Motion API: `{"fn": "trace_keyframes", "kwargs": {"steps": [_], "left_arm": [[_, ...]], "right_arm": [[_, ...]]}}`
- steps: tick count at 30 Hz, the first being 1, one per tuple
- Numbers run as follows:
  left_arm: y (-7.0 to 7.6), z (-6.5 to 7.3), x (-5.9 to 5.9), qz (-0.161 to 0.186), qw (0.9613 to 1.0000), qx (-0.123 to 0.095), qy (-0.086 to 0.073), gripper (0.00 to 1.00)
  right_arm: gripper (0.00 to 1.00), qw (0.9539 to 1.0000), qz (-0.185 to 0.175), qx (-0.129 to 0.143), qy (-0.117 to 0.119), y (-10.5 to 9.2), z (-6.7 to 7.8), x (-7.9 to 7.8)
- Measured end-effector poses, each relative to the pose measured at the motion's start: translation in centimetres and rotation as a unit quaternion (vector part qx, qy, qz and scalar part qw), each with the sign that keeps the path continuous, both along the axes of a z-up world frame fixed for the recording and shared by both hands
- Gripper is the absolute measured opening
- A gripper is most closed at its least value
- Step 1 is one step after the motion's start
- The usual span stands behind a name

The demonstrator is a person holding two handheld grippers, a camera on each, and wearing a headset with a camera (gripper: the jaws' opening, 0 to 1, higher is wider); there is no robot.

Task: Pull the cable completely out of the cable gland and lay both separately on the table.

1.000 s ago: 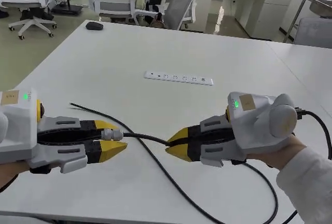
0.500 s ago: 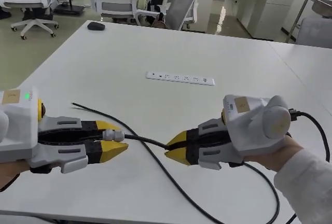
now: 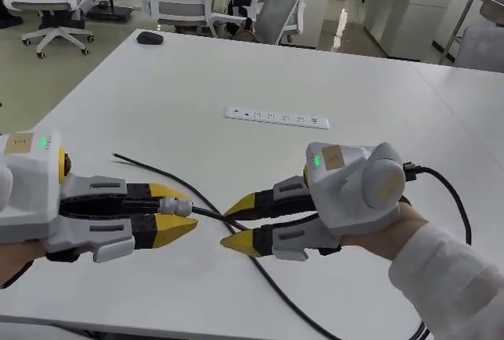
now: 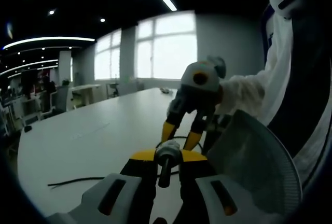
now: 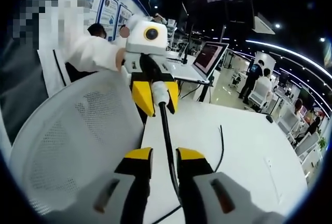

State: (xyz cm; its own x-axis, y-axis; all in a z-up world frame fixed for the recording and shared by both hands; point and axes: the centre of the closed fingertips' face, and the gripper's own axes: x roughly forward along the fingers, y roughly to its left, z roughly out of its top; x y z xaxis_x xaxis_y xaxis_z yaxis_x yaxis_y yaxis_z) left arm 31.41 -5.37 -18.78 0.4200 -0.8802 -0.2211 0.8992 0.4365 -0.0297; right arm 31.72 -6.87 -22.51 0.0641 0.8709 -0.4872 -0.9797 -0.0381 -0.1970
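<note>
A thin black cable (image 3: 150,171) lies across the white table (image 3: 331,80) and runs through a small pale cable gland (image 3: 176,206). My left gripper (image 3: 190,212) is shut on the gland, seen end-on in its own view (image 4: 167,151). My right gripper (image 3: 228,228) faces it from the right, its jaws open above and below the cable just past the gland. In the right gripper view the cable (image 5: 165,125) runs from the gland (image 5: 159,95) in the left gripper (image 5: 160,111) down between my right gripper's (image 5: 165,155) parted jaws.
A white power strip (image 3: 277,117) lies mid-table and a dark mouse (image 3: 149,38) sits at the far left corner. Office chairs (image 3: 276,1) stand beyond the far edge. A thicker black cord (image 3: 449,194) trails from the right gripper's body.
The right gripper has opened its jaws and slid left along the cable, closer to the gland. The left gripper has held still with the gland.
</note>
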Motion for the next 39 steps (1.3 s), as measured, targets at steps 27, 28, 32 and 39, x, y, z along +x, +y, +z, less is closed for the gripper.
{"fn": "trace_keyframes", "kwargs": {"steps": [27, 28, 32, 39], "left_arm": [[0.7, 0.3, 0.8, 0.021, 0.9989, -0.035, 0.025, 0.17], [0.9, 0.3, 0.9, 0.024, 0.9986, -0.037, 0.027, 0.17], [1.3, 0.6, 1.3, 0.035, 0.9974, -0.053, 0.034, 0.17], [1.9, 1.1, 1.8, 0.052, 0.9945, -0.078, 0.047, 0.17]], "right_arm": [[0.03, 0.9989, -0.016, -0.040, -0.017, -0.6, -1.6, 1.1], [0.03, 0.9988, -0.018, -0.042, -0.015, -0.8, -1.7, 1.2], [0.03, 0.9980, -0.031, -0.055, -0.002, -1.7, -2.4, 1.7], [0.03, 0.9953, -0.044, -0.086, 0.013, -2.7, -4.0, 2.8]]}}
